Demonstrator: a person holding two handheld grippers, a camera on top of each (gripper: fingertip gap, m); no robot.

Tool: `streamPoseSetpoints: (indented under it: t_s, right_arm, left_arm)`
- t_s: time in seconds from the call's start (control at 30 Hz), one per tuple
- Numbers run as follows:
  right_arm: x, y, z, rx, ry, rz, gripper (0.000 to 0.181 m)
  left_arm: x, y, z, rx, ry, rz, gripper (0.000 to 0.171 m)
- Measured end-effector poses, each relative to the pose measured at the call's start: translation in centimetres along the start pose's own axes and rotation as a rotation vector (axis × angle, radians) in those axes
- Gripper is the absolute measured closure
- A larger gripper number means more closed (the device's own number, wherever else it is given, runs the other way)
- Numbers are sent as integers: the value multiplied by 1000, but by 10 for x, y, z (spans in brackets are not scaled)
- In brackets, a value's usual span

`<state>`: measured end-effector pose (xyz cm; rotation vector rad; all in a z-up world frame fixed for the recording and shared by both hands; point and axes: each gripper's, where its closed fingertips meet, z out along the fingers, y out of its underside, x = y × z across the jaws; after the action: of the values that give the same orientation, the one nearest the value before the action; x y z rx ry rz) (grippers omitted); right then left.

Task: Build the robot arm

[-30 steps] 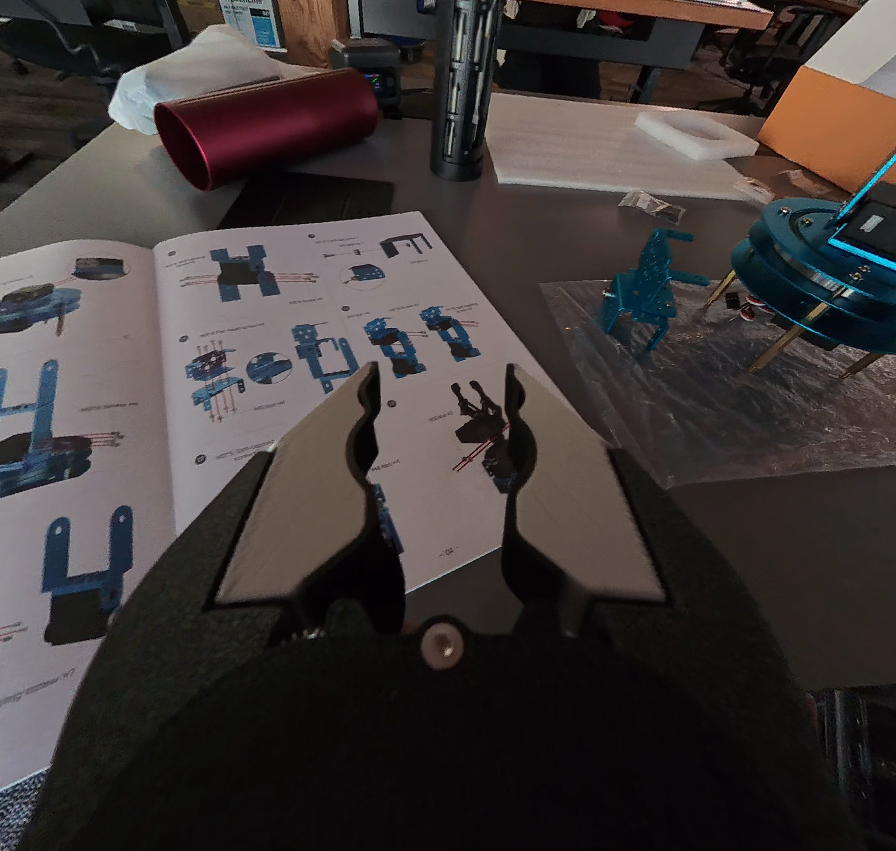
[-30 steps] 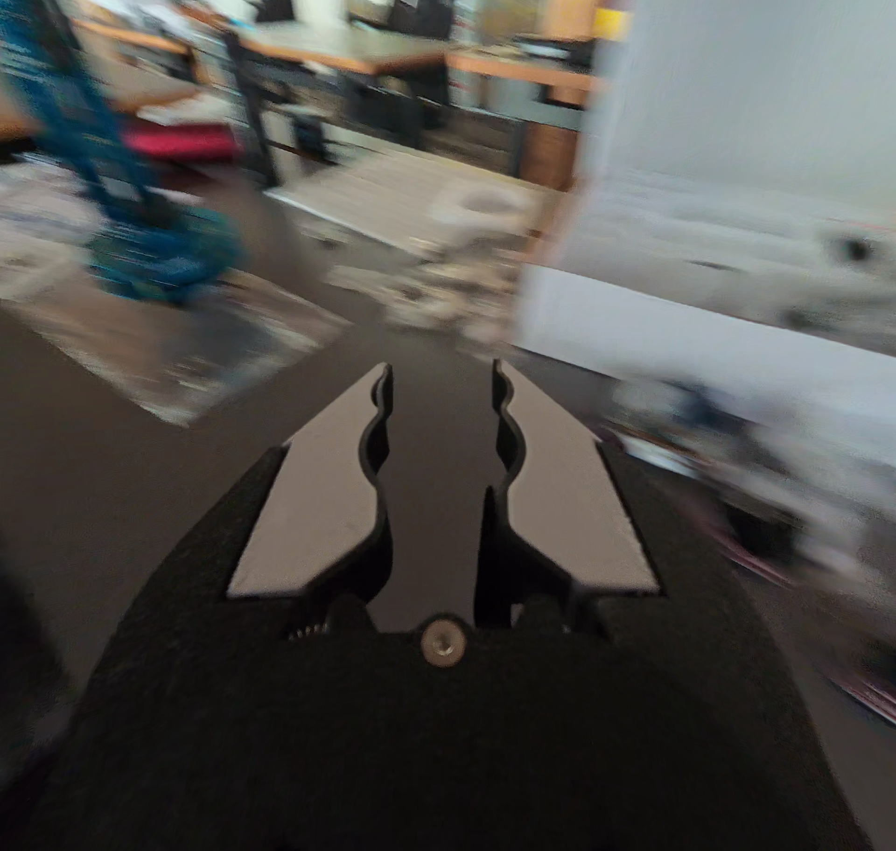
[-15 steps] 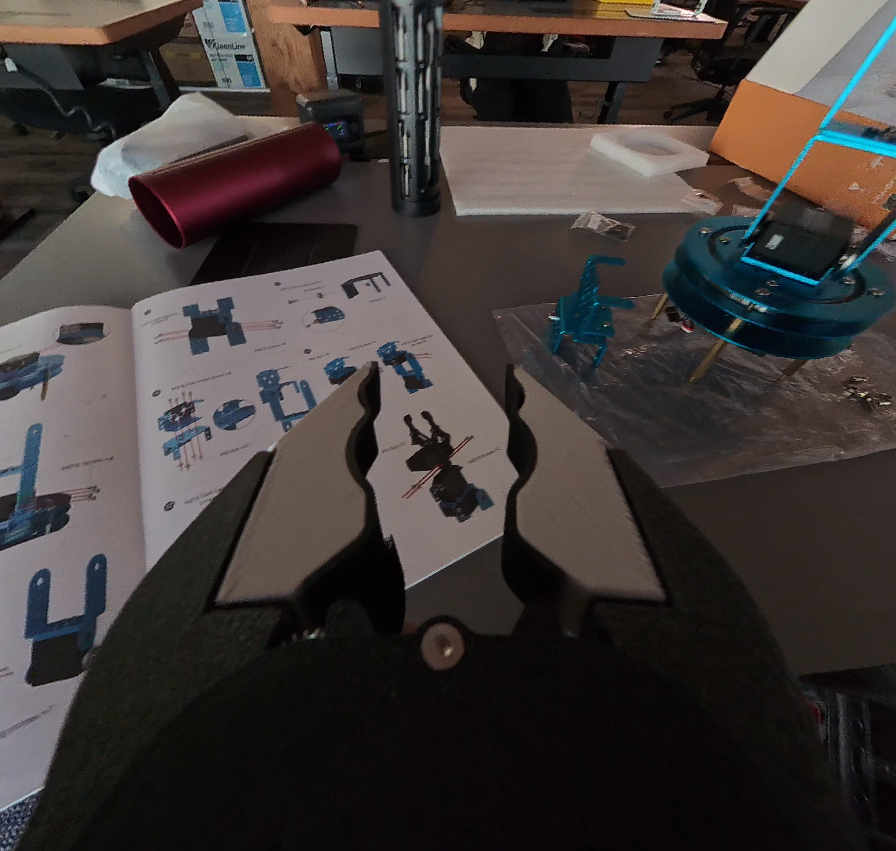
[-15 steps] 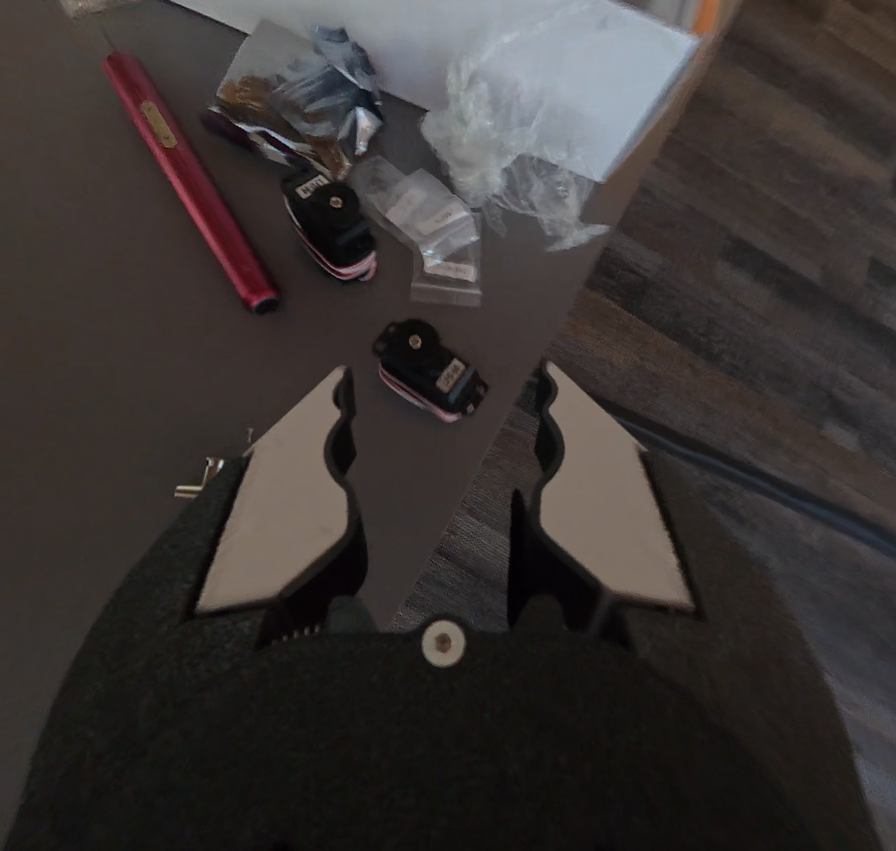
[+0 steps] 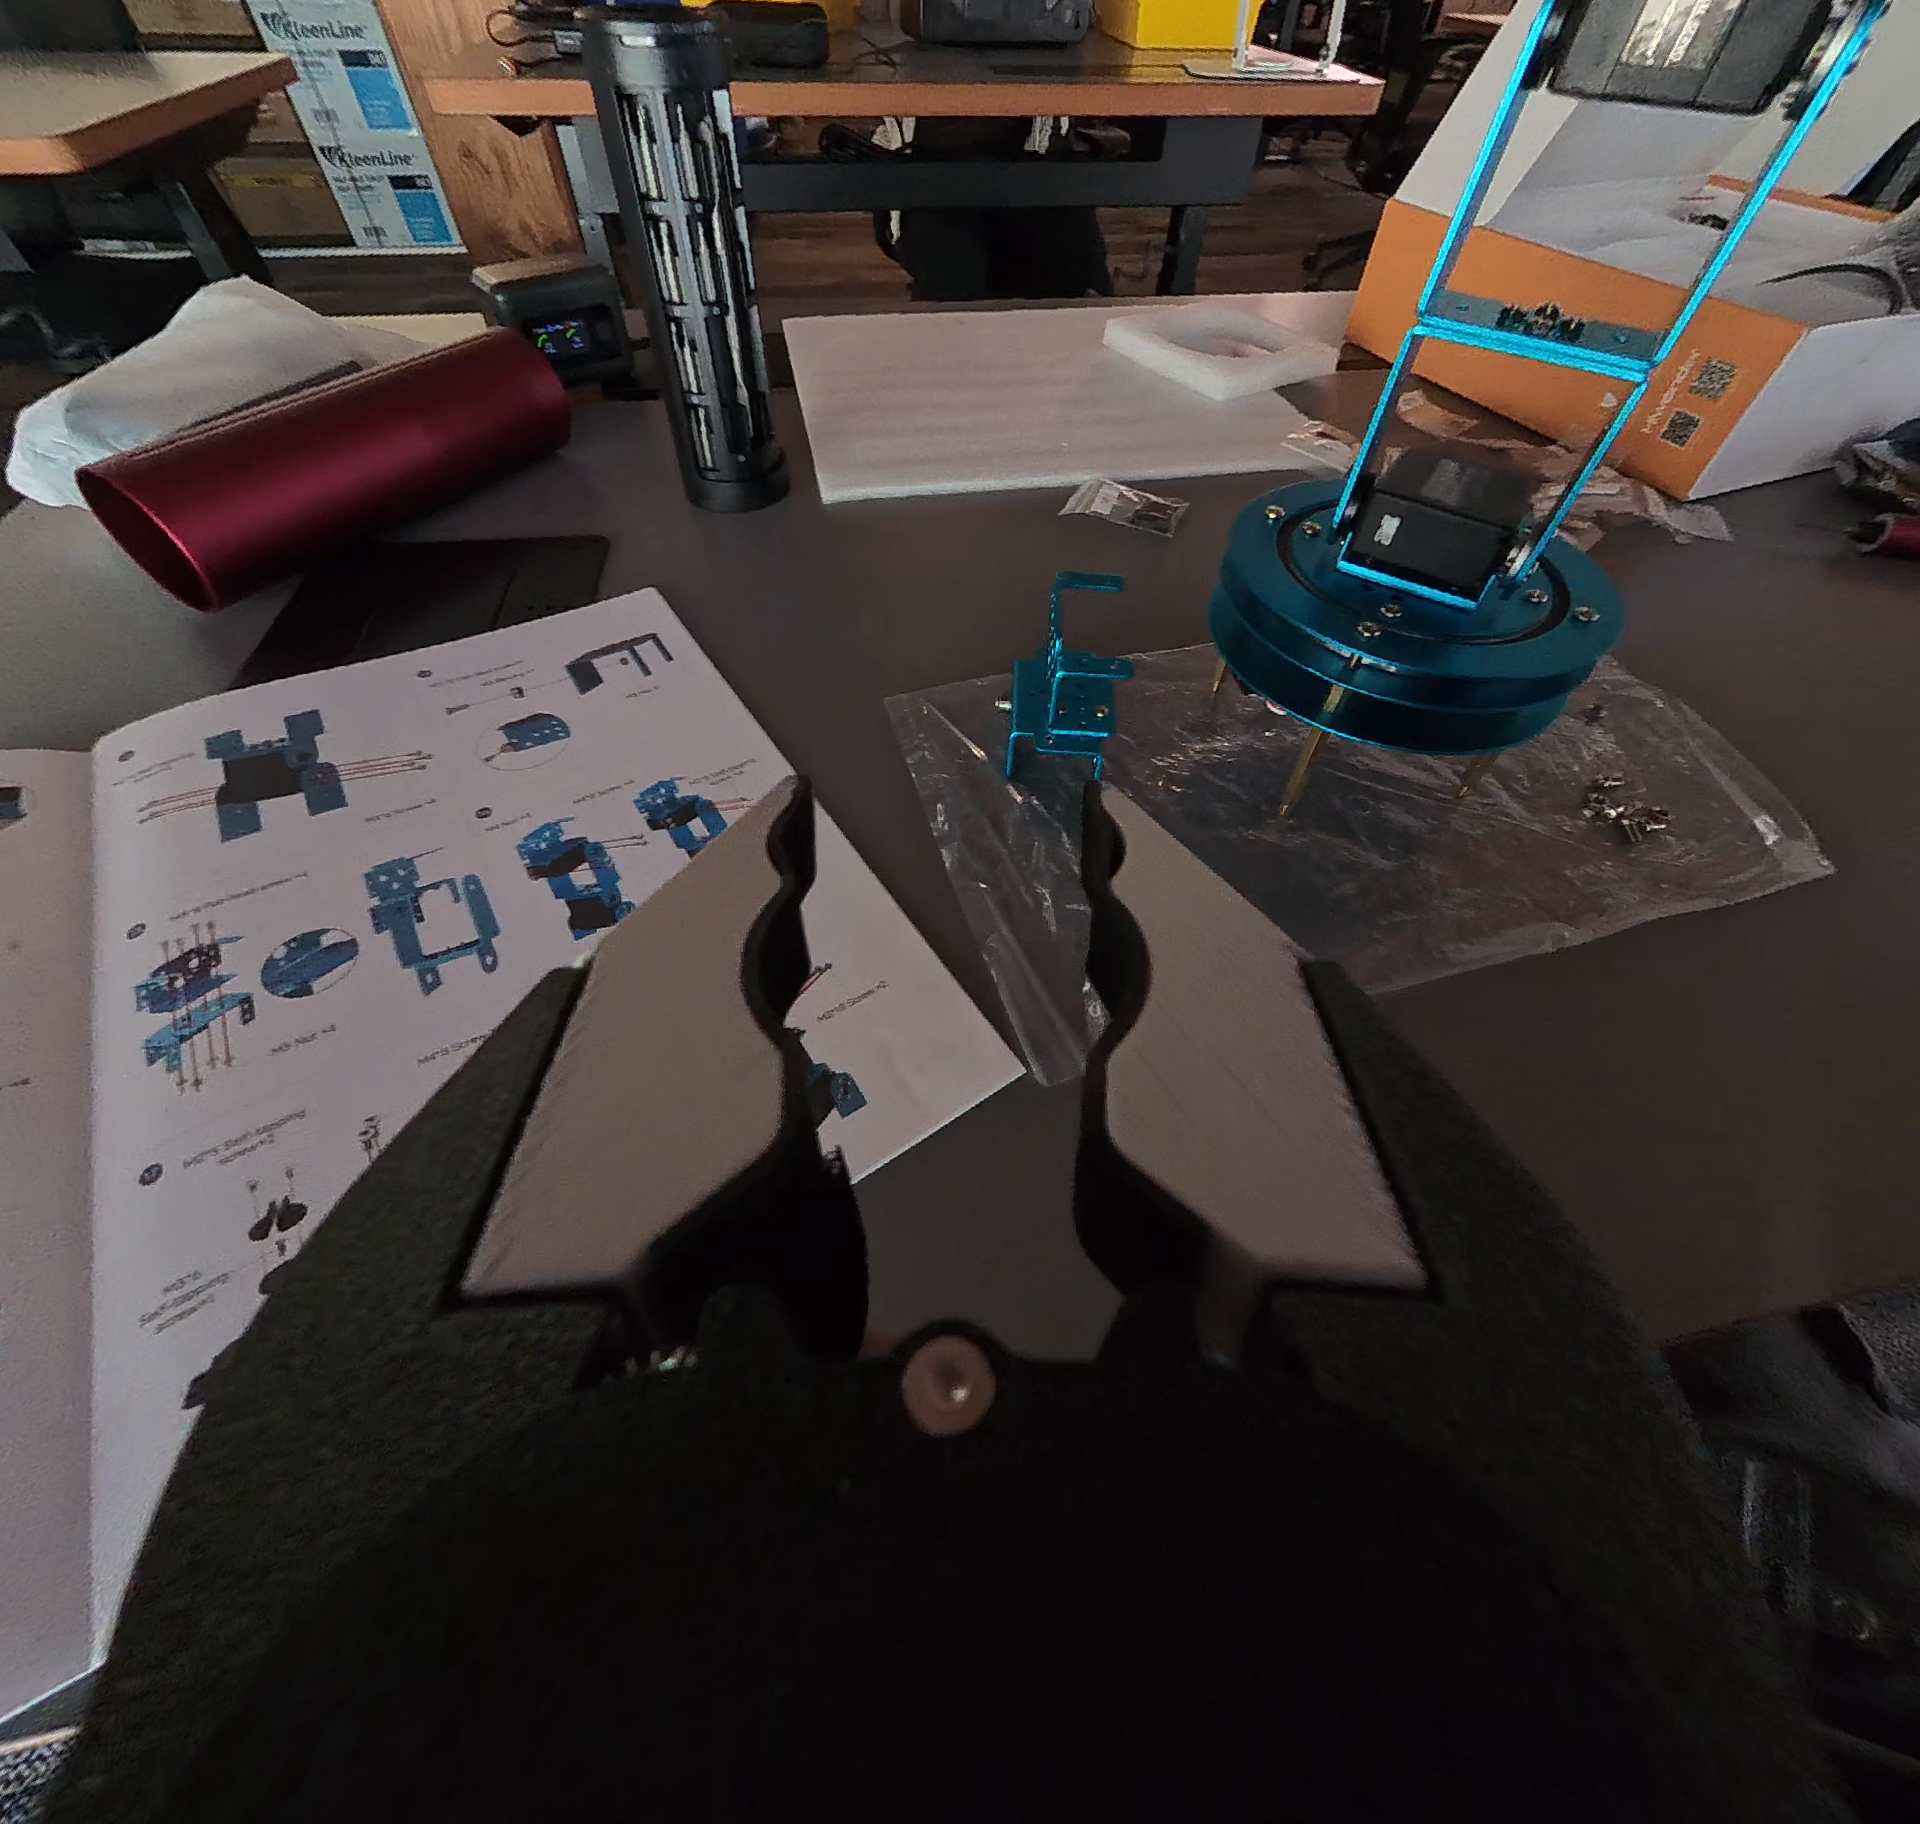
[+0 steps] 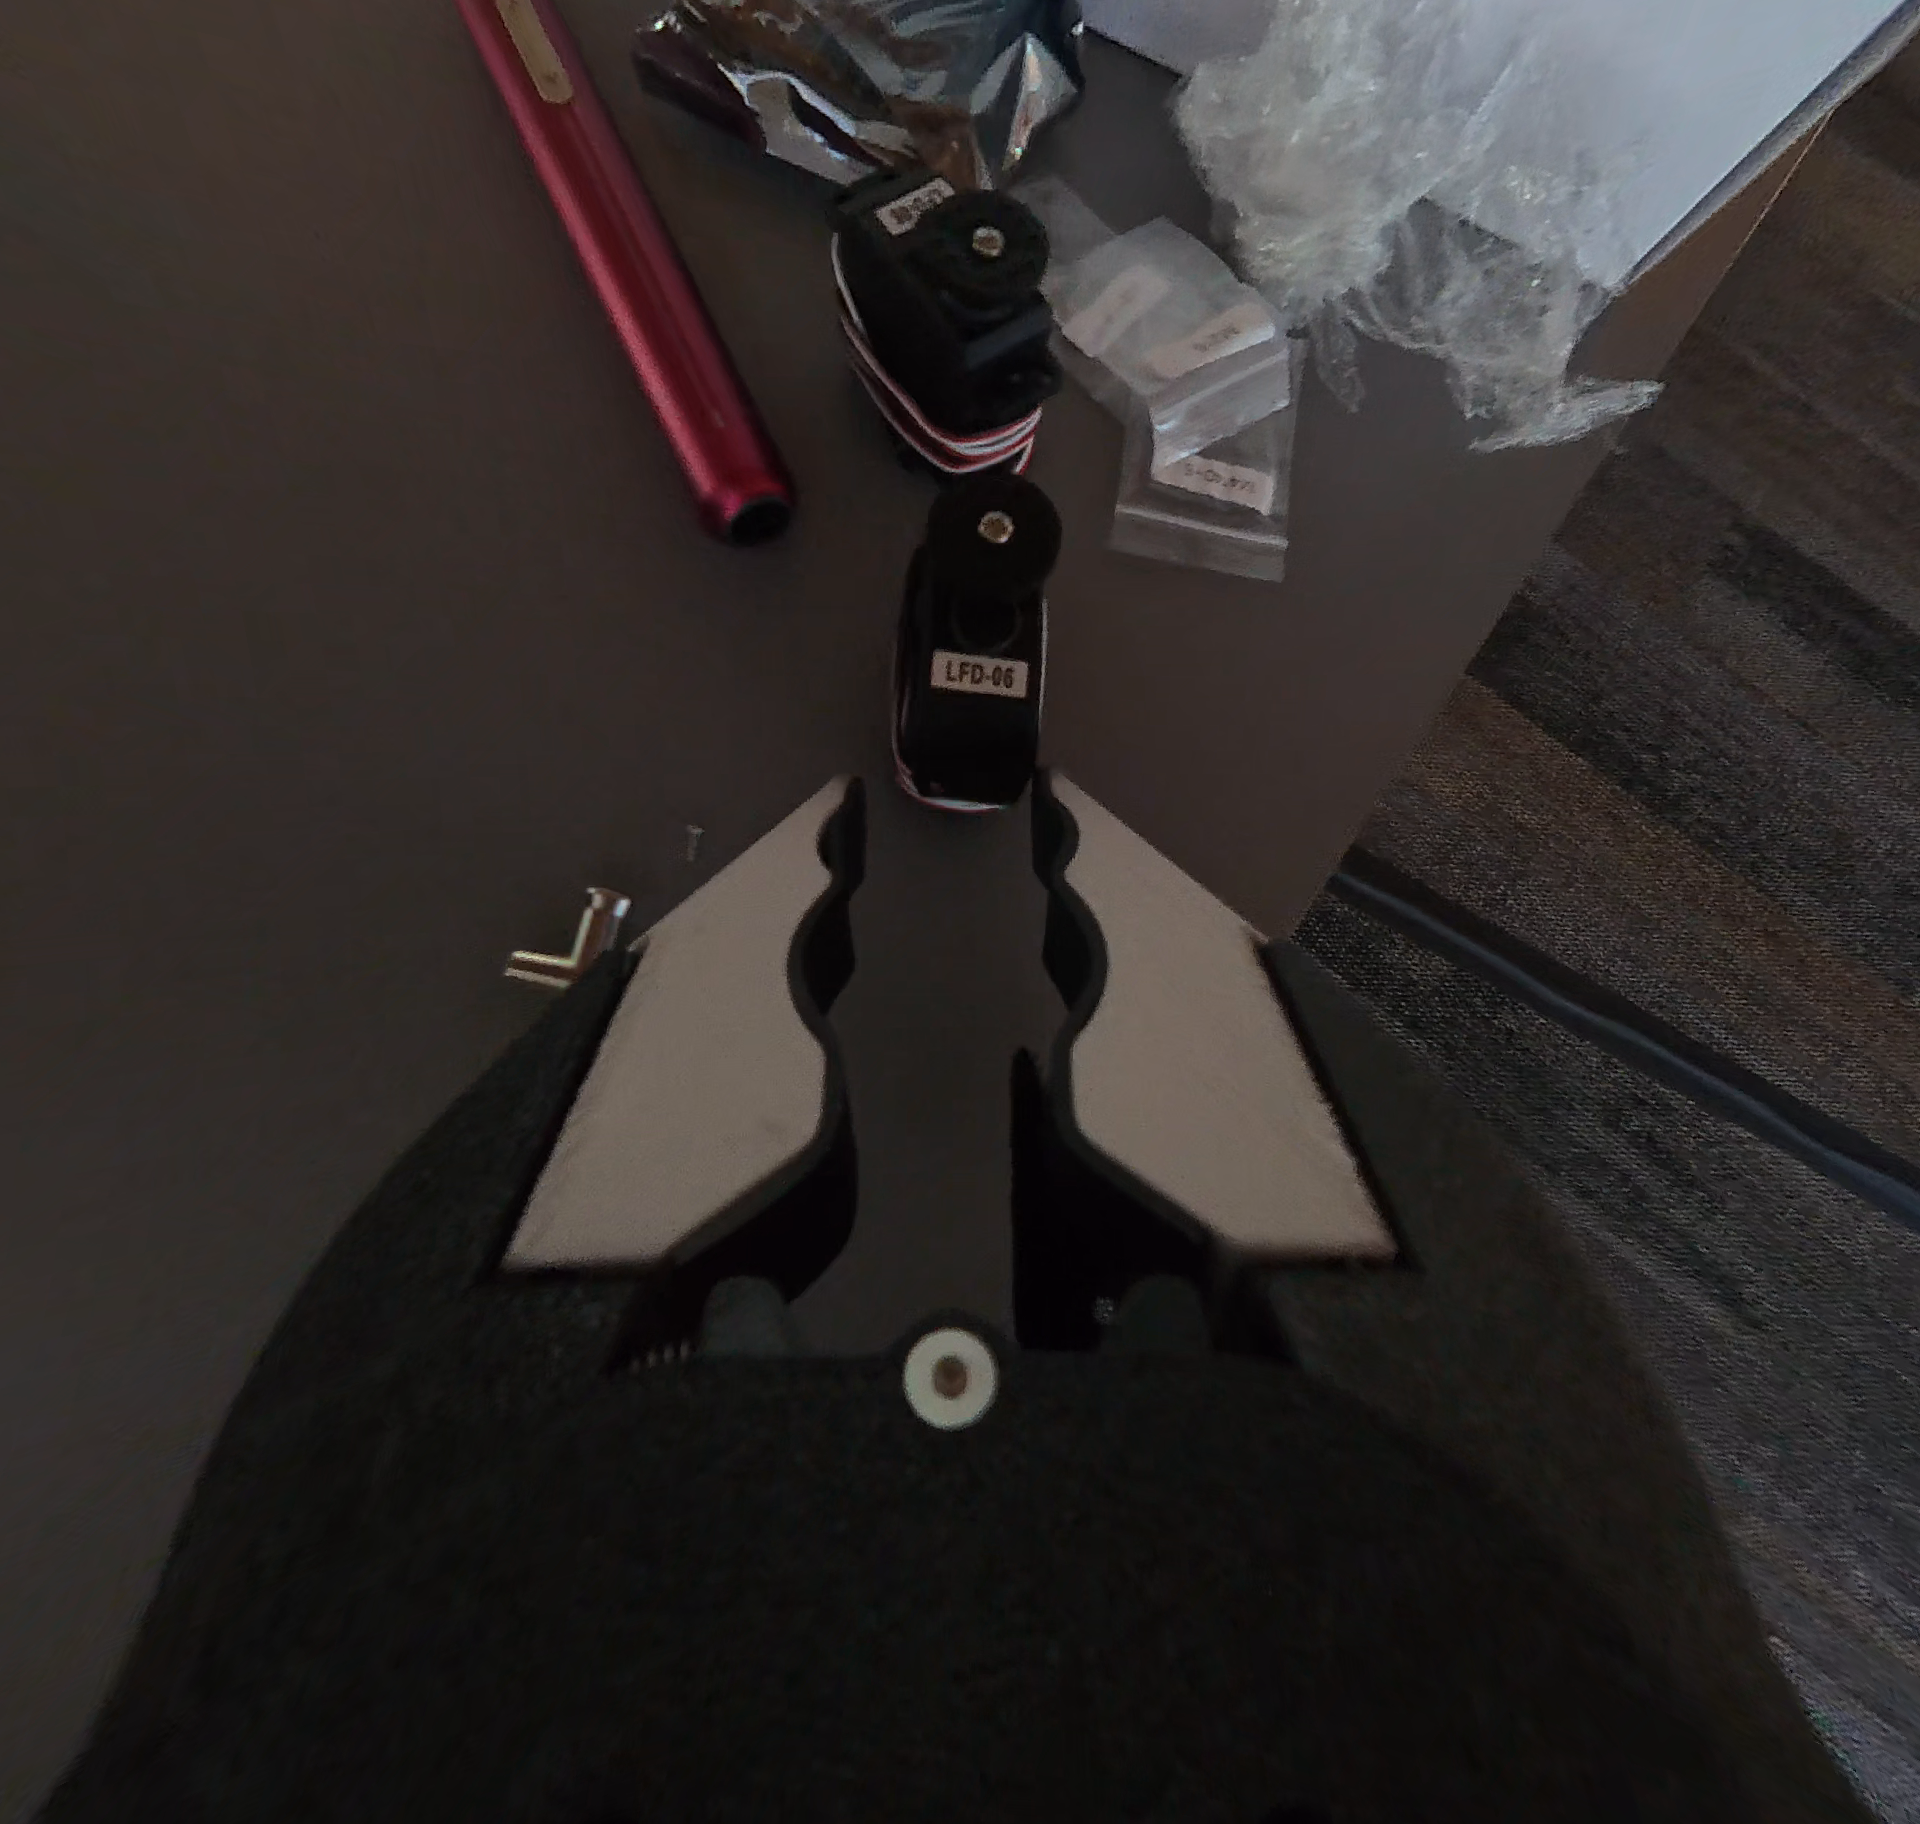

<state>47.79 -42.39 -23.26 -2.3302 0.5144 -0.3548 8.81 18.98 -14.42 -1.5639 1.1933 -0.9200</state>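
Right tongs [image 6: 945, 798] narrowly parted, empty, just short of the near servo [image 6: 971, 662], which lies near the table's [image 6: 312, 527] right edge. Long axis runs straight away from the tongs, horn at the far end. Judged rigid, light, smooth-cased; best gripped across the flat sides. Left tongs [image 5: 940, 808] parted, empty, over the manual's [image 5: 416, 891] corner.

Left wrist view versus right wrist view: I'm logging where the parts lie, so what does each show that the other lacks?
Only the left shows the open manual, blue bracket, round blue base and the open left gripper. Only the right shows two black servos, a red tube, small bags and the open right gripper. Both share the dark table.
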Motion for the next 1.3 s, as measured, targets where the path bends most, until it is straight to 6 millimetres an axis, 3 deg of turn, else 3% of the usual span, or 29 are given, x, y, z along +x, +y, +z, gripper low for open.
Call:
streamPoseSetpoints:
  t_s: [0.23,0.47,0.53,0.77,0.9,1.0,1.1,1.2,1.3]
  right_arm:
    - [-43,-20,-4,69,-169,67,147]
    - [-13,-34,0,23,-28,62,126]
    - [-14,-33,7,-10,-49,80,118]
    - [-47,-36,10,-33,-154,96,128]
    - [-41,-31,10,-102,-86,35,112]
    - [-54,-35,16,-151,-162,80,96]
    - [-50,-36,23,-177,-93,-45,99]
    - [-52,-34,28,-207,-85,-82,118]
    - [-62,-38,26,-211,-73,-83,119]
  left_arm:
    - [-9,-4,-9,26,-13,0,120]
    - [-15,5,-15,23,-22,-14,120]
    - [-19,6,-17,25,-30,-21,120]
    - [-33,12,-25,31,-47,-60,120]
    - [-38,16,-26,27,-42,-79,120]
    - [-36,18,-28,31,-33,-80,120]
    - [-37,21,-32,35,-36,-75,120]
    - [-40,26,-37,27,-35,-85,120]
    - [-45,28,-44,33,-38,-93,120]
